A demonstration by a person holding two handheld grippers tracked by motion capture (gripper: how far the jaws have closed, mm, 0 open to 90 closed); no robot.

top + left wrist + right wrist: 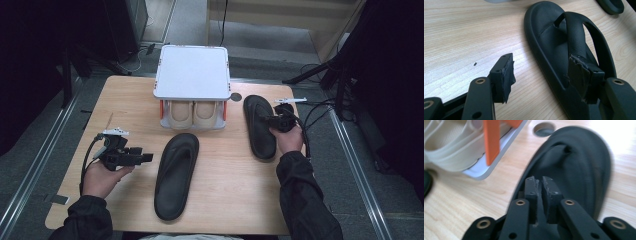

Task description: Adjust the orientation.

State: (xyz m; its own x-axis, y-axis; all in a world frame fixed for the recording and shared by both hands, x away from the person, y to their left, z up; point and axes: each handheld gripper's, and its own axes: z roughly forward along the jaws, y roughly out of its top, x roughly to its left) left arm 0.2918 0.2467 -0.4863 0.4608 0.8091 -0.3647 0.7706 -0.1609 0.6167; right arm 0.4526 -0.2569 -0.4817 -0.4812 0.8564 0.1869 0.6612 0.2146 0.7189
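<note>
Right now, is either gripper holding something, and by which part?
Left gripper: nothing, jaws open by the middle sandal. Right gripper: almost closed over the right-hand sandal; a hold cannot be told.

No text, label, brand, number or sign can be read anywhere here.

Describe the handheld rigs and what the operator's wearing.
Both tongs, left and right, are black two-jaw units with brass-ringed screw holes and ragged dark padding on the fingertips. A pale plate sits on top of each, and black cables trail off. The sleeves are dark.
</note>
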